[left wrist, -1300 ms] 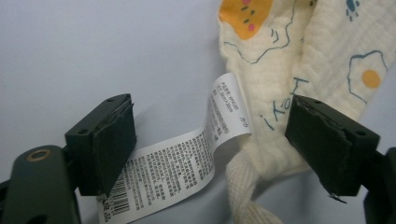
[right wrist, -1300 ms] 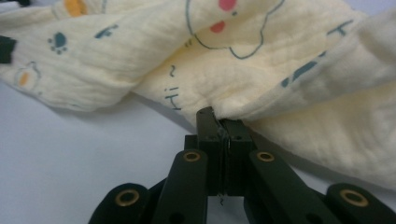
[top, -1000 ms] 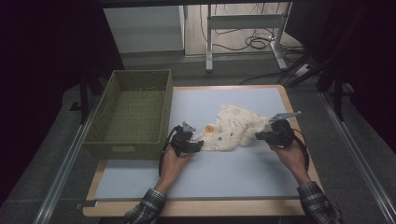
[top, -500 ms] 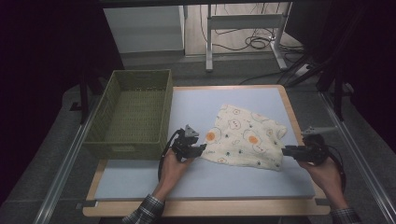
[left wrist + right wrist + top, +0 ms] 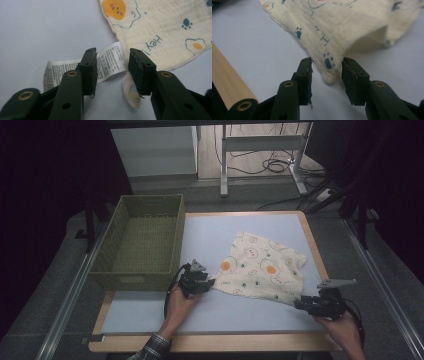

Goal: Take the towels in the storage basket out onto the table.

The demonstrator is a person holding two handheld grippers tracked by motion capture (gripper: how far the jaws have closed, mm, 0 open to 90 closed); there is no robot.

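A pale blue table with a wooden rim carries everything here. On its nine-o'clock side stands a green woven basket, its near wall just beside the left hand's tool. At the table's three-o'clock half lies a cream cloth printed with fried eggs, paw marks and lettering, spread nearly flat, its far corner at one o'clock slightly rumpled.

The right gripper sits at the cloth's five-o'clock corner, held by a hand coming in from six o'clock. In the right gripper view its claw is spread, and the paw-printed corner of the cloth hangs between the two jaws, lifted off the table; whether either jaw touches it cannot be told.

The left gripper is at the cloth's eight-o'clock corner, held by the other hand. In the left gripper view its claw is likewise spread. The cloth's white care label runs between the jaws and behind the left one, toward nine o'clock, lying on the table, and a rolled end of cloth hem sits beside the right jaw.
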